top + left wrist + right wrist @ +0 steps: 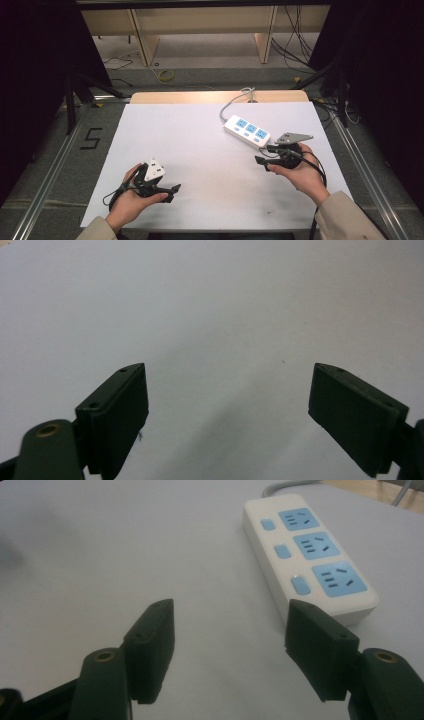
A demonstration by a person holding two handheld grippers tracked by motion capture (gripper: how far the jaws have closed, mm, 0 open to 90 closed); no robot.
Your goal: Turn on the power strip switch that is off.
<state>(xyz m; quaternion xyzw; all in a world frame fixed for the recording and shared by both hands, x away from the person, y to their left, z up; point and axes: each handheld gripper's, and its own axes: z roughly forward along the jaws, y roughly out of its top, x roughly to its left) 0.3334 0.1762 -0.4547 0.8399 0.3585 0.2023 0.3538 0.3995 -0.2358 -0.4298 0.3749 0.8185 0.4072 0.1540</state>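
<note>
A white power strip with three blue sockets and blue switches lies flat on the white table, right of centre. Its grey cable runs off the back edge. My right gripper is held just in front of the strip's near end, open with nothing between its jaws. In the right gripper view, the strip stretches away on the right and my right gripper has one jaw close beside the strip's near end. My left gripper hovers at the front left, open over bare table, and it holds nothing.
The table's wooden back edge shows beyond the white sheet. Behind it are pale wooden frames and loose cables on the floor. Metal rails run along both sides, with a black "5" mark at the left.
</note>
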